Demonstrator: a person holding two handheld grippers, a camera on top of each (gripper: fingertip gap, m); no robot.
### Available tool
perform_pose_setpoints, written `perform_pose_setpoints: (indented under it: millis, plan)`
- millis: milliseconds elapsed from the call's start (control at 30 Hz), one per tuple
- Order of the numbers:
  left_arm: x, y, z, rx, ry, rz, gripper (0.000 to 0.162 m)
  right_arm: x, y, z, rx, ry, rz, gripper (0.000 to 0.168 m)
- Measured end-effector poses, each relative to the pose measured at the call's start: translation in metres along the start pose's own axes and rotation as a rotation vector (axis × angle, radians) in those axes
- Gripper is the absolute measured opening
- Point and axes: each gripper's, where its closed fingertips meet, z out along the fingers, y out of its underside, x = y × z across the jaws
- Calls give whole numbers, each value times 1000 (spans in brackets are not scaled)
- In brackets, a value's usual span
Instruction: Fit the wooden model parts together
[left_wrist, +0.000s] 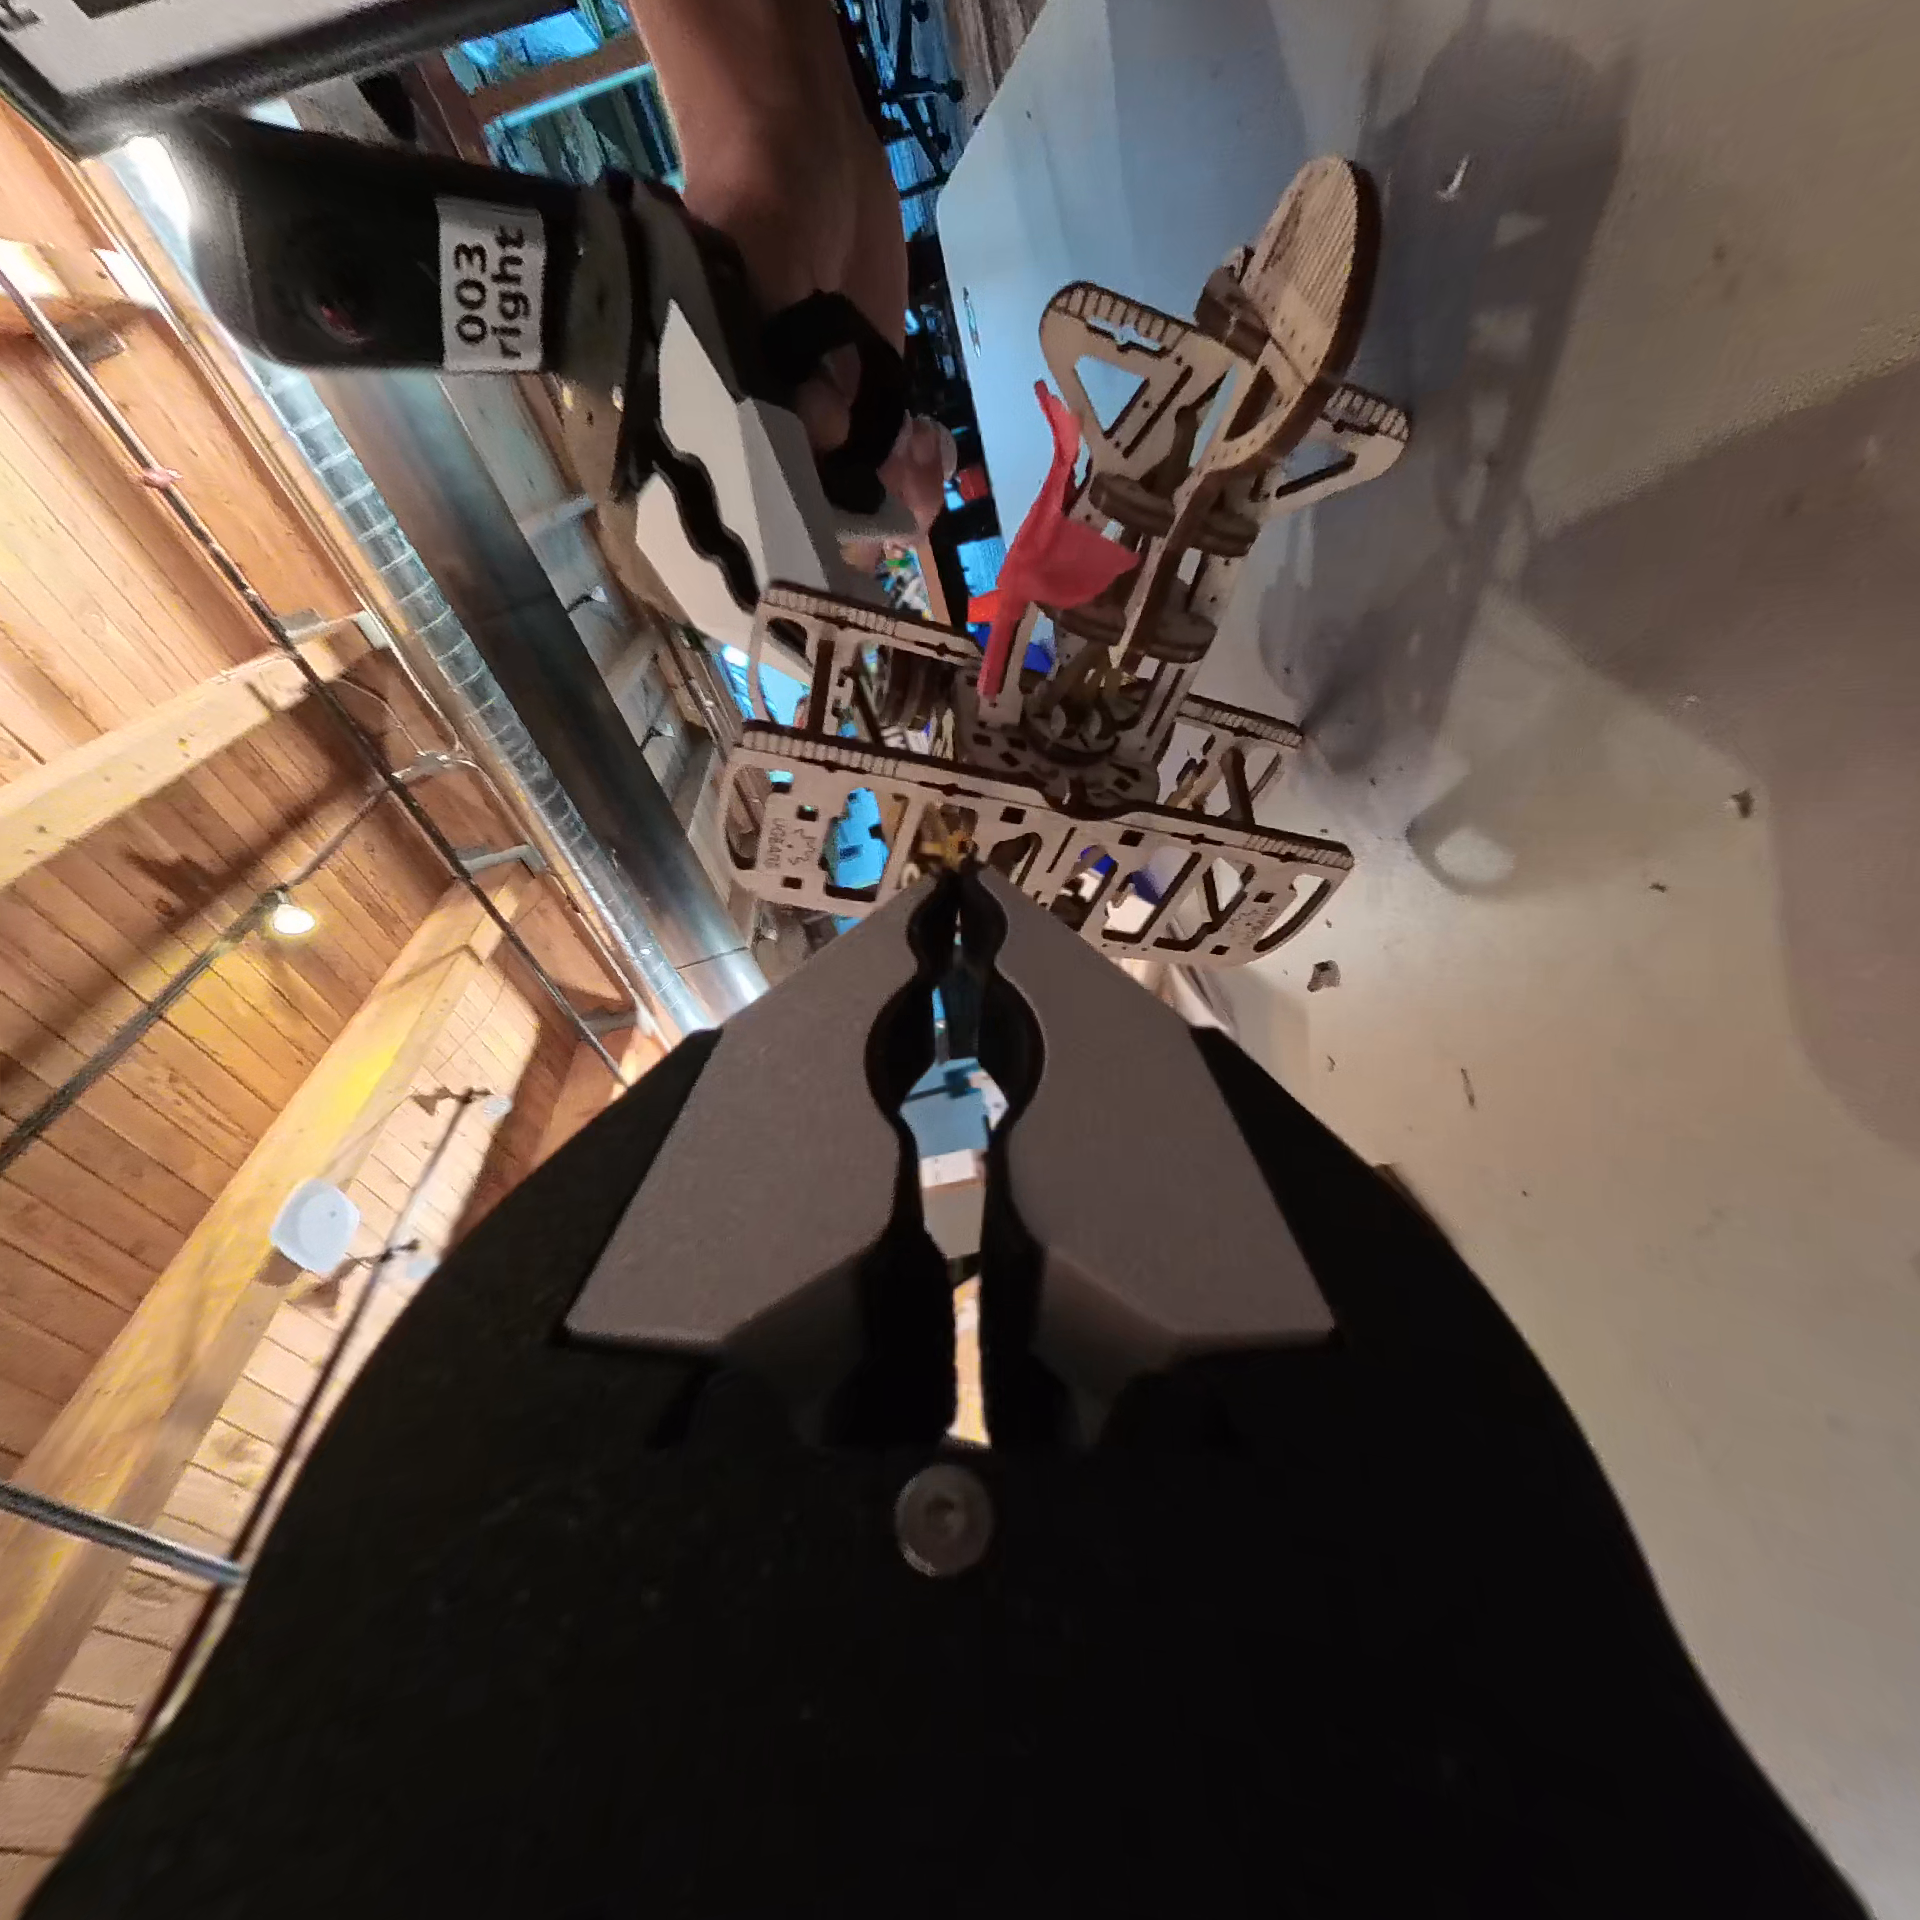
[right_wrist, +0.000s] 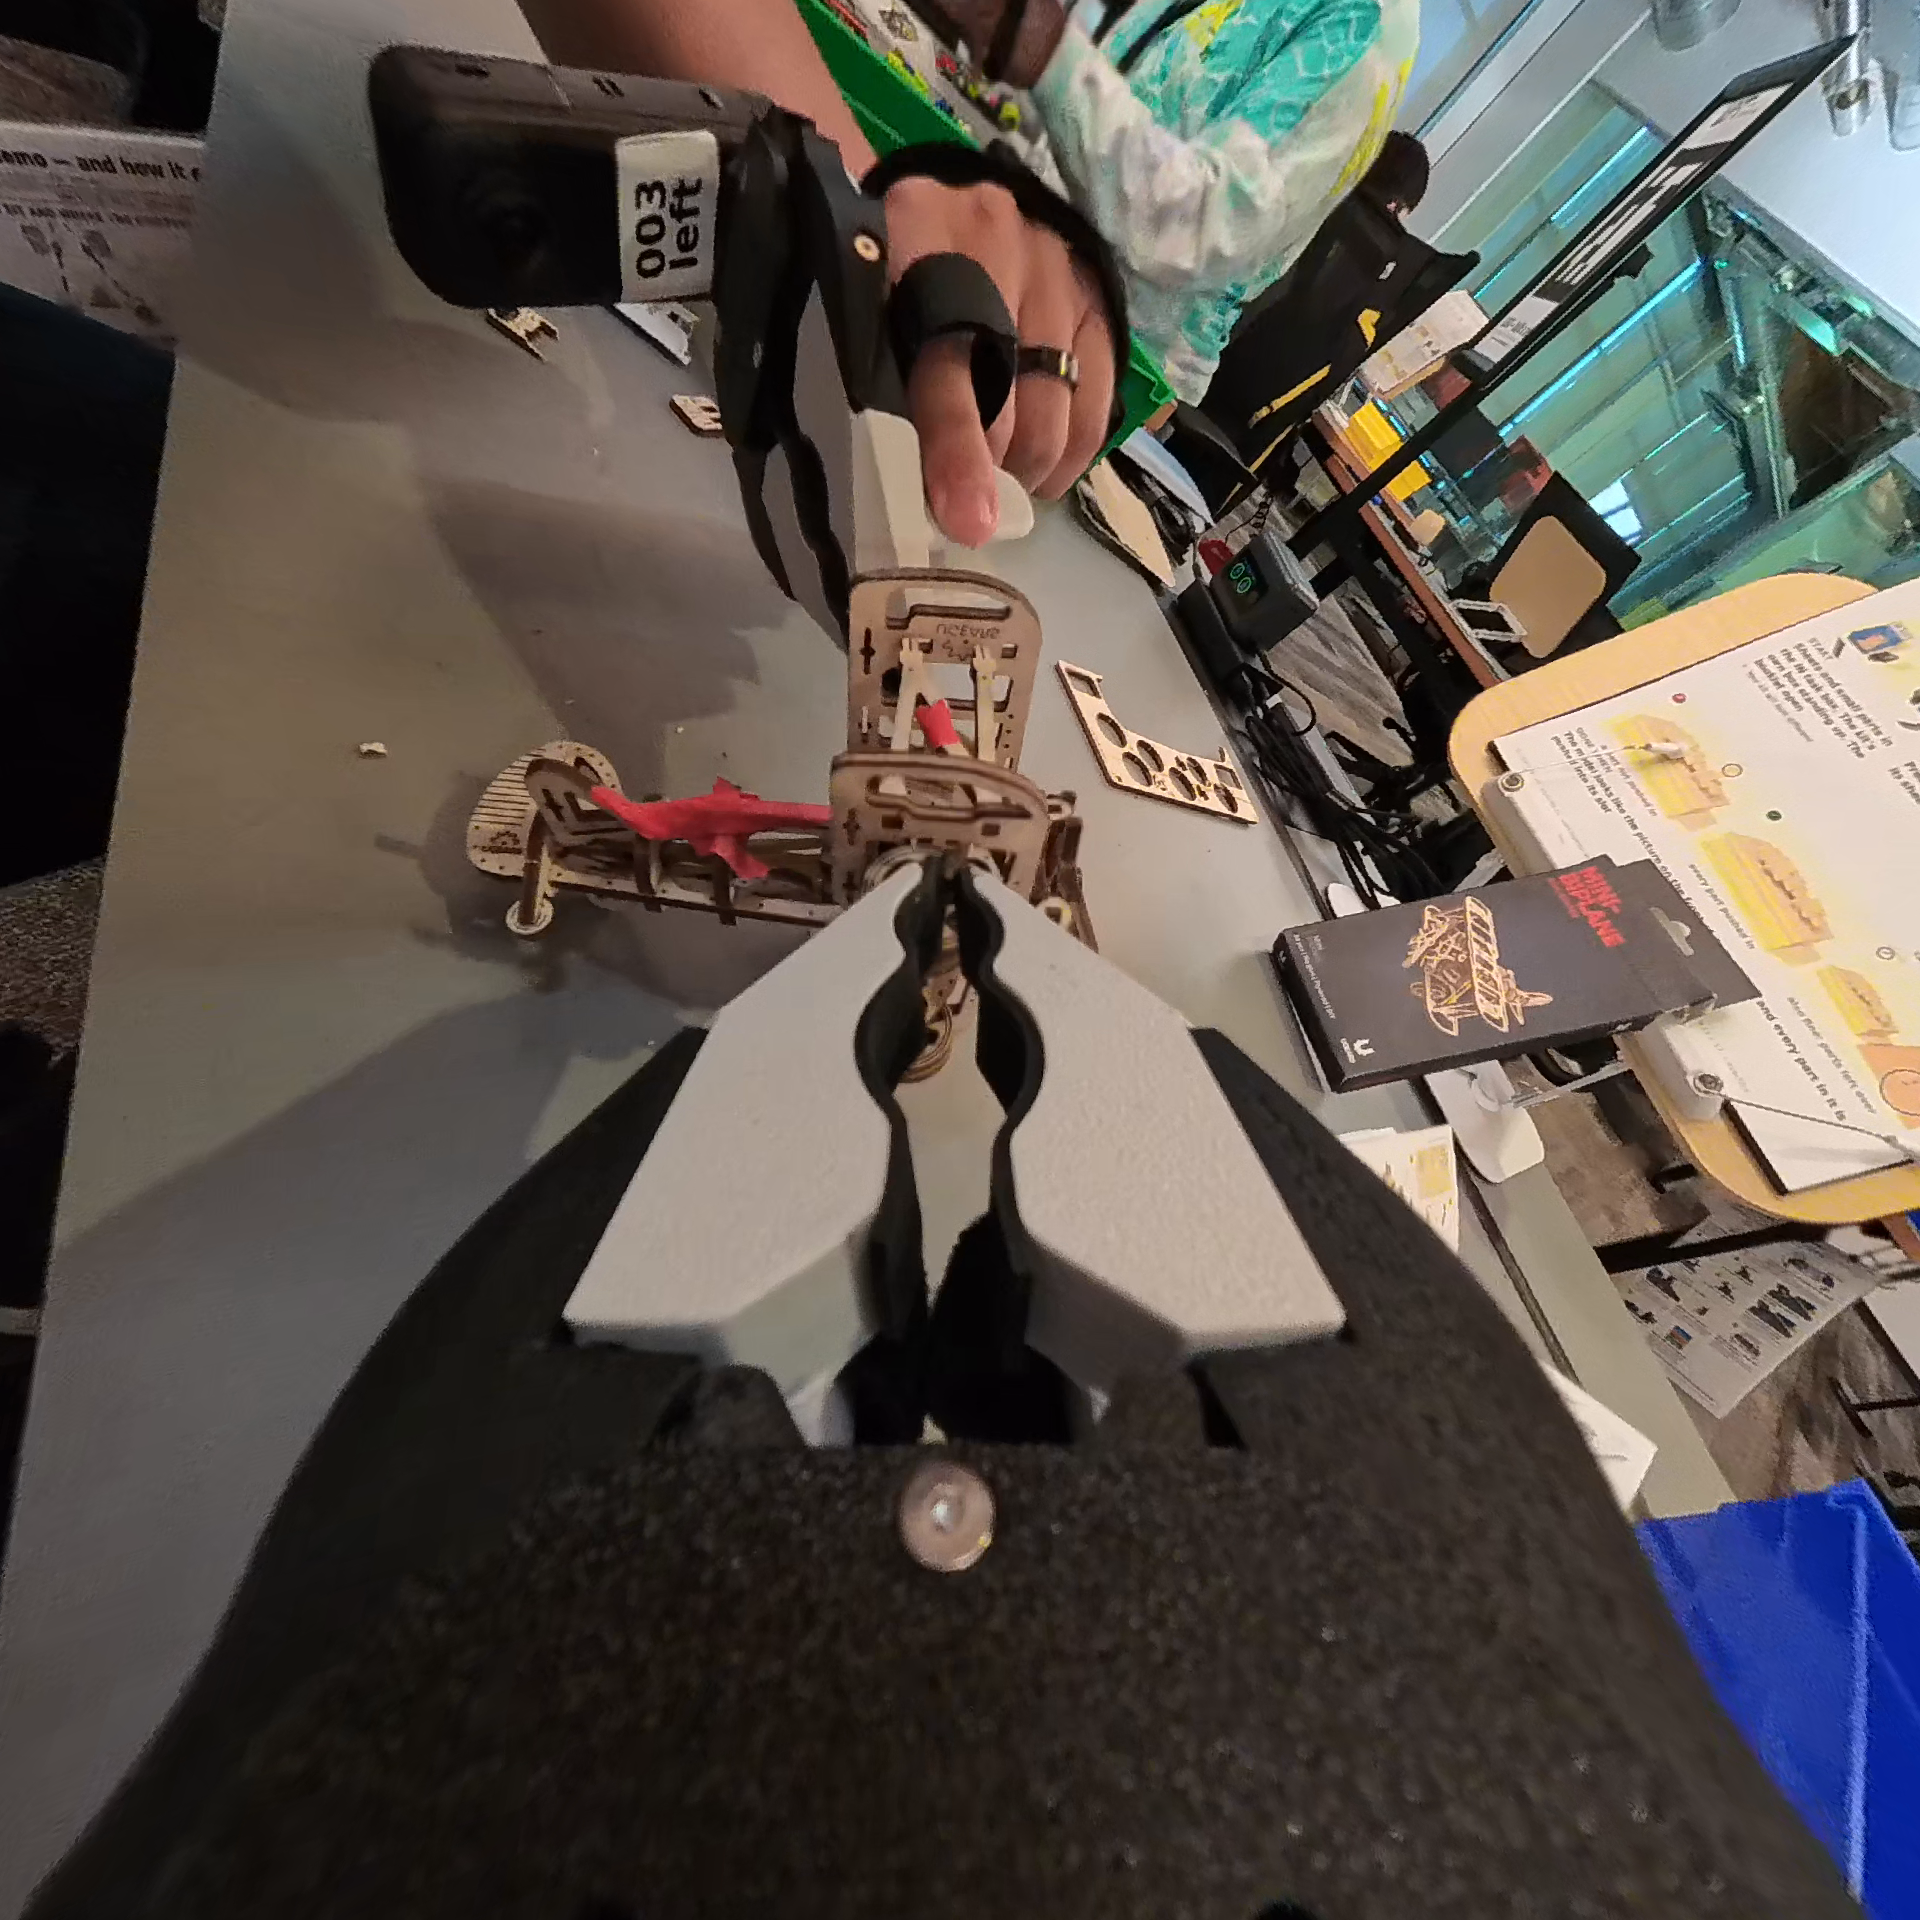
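Note:
A wooden biplane model with red tape on its fuselage stands on the grey table. My left gripper is shut on the edge of one wing. My right gripper comes in from the upper left and touches the other wing's end. In the right wrist view the biplane is side-on with the tape along its body. My right gripper is shut on the model at the near wing. My left gripper reaches the upper wing's edge from above.
A wooden cut-out sheet lies right of the model. Small loose wooden pieces lie at the back. A black box sits at the table's right edge, beside a round table with a printed sheet. A person in teal sits behind. Spacing between my two grippers at the tips: around 7 cm.

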Motion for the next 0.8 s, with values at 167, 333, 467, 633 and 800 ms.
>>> perform_pose_setpoints:
  millis: [167,333,467,633,800]
  plan:
    - [6,6,0,-18,37,-217,0,-2,0,-3,0,-5,-4,0]
    - [5,4,-3,-21,2,-196,0,-3,0,-7,-2,2,0,0]
    - [-5,4,-2,-58,-77,-72,0,-5,0,-6,-6,3,-8,0]
    - [-4,12,-1,-82,-62,-52,0,-3,-3,-5,-5,4,-11,0]
    - [5,11,-2,-69,-15,-64,0,-3,-2,-5,-7,6,-9,0]
